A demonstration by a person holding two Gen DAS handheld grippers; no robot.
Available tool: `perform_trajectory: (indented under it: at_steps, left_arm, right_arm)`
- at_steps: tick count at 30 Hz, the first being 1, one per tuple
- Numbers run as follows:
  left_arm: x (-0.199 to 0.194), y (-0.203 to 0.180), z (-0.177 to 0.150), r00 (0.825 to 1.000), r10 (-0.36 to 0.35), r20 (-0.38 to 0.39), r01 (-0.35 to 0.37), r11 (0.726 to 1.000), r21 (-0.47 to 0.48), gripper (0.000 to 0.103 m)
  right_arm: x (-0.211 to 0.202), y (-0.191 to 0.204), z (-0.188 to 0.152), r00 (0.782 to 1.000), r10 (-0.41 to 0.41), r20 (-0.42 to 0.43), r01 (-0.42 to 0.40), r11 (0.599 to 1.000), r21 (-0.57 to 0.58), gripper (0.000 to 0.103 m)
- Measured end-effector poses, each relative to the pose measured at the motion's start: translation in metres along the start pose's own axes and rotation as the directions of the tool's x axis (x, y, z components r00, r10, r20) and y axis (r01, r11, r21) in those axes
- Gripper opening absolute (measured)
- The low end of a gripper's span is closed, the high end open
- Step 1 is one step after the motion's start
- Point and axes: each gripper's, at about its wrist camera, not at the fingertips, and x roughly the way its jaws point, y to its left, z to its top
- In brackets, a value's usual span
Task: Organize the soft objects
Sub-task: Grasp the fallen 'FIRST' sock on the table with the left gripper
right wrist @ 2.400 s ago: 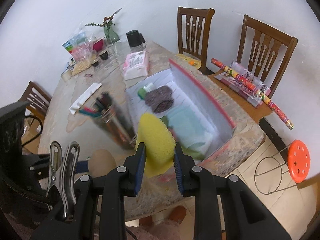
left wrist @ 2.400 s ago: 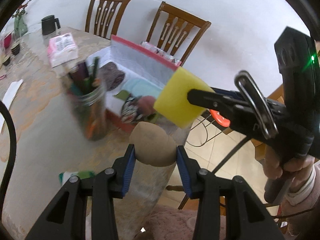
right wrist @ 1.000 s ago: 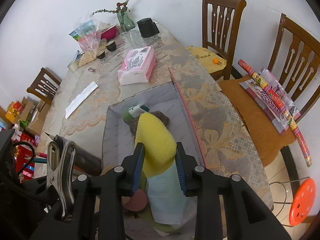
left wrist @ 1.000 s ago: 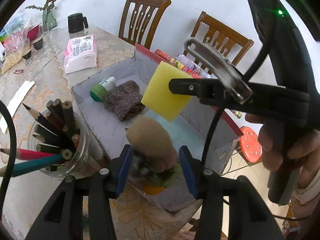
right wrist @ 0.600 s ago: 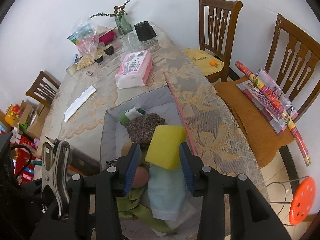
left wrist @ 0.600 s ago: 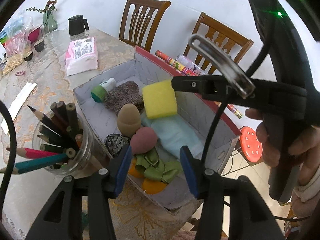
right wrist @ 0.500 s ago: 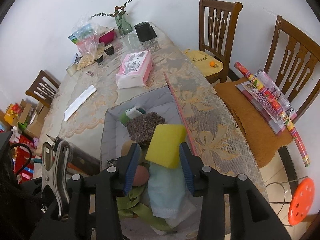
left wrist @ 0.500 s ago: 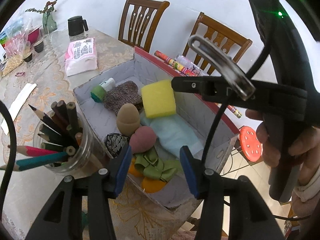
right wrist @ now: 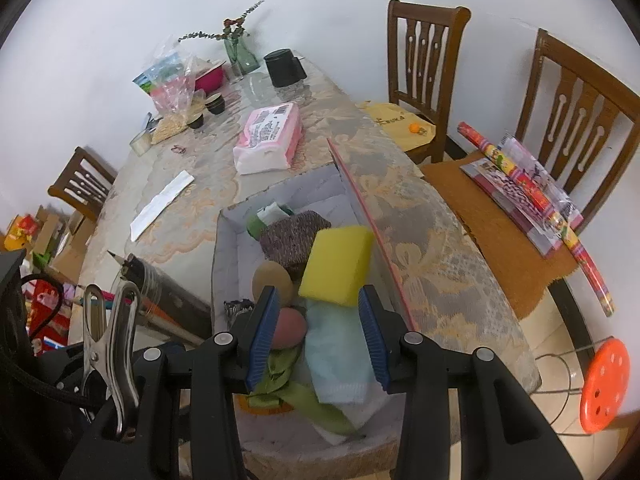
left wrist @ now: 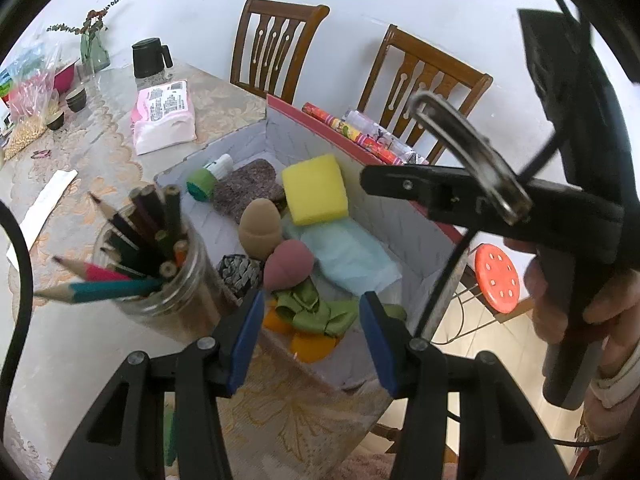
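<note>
A: Soft objects first, biggest down: where from the claws?

B: All inside the box (right wrist: 228,248), straight ahead of and below both claws. Pale blue cloth (right wrist: 336,344) flat on the box floor, directly under the right gripper (right wrist: 318,294). Yellow sponge (right wrist: 338,264) just beyond its tips, propped on the cloth's far end and close along the red-edged wall. Tan puff (left wrist: 259,229) and pink puff (left wrist: 288,264) side by side, ahead of the left gripper (left wrist: 312,300). Green ribbon (left wrist: 316,310) right beneath that one.

A: Grip state?

B: Right: jaws just been opening, nothing between the pads, sponge free of both. Left: parted about halfway, empty.

A: So, by the look of it, drop-off done and pulling clear the step in hand. How to do it cleanly?

B: Back out along the line of the fingers, up and away, with the jaws kept parted. Avoid dipping, or risk snagging the ribbon or dragging the cloth. On the left, mind the jar of pencils (left wrist: 156,280), close beside the left finger.

A: Pose?

B: Both pitched steeply down into the box, side by side over its near end, neither touching anything. Hand (left wrist: 608,304) wrapped around the right handle.
</note>
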Motion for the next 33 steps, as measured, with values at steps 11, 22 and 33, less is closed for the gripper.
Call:
perform_trajectory:
  at_steps: [11,22,33]
  left_arm:
    - [-0.025,0.024,-0.015,1.0,-0.009,0.006,0.009,1.0,0.009,0.052]
    - [-0.048,0.062,-0.037,1.0,0.011,-0.007,-0.011,1.0,0.008,0.052]
    - [-0.06,0.114,-0.067,0.998,0.042,-0.054,-0.044,0.998,-0.035,0.052]
  right_arm:
    - [-0.023,0.025,-0.029,0.999,-0.033,0.021,0.032,0.998,0.055,0.042]
    - [-0.036,0.064,-0.06,0.999,-0.041,0.024,0.039,0.995,0.092,0.042]
    - [-0.037,0.1,-0.096,0.999,-0.033,-0.012,0.034,0.993,0.114,0.042]
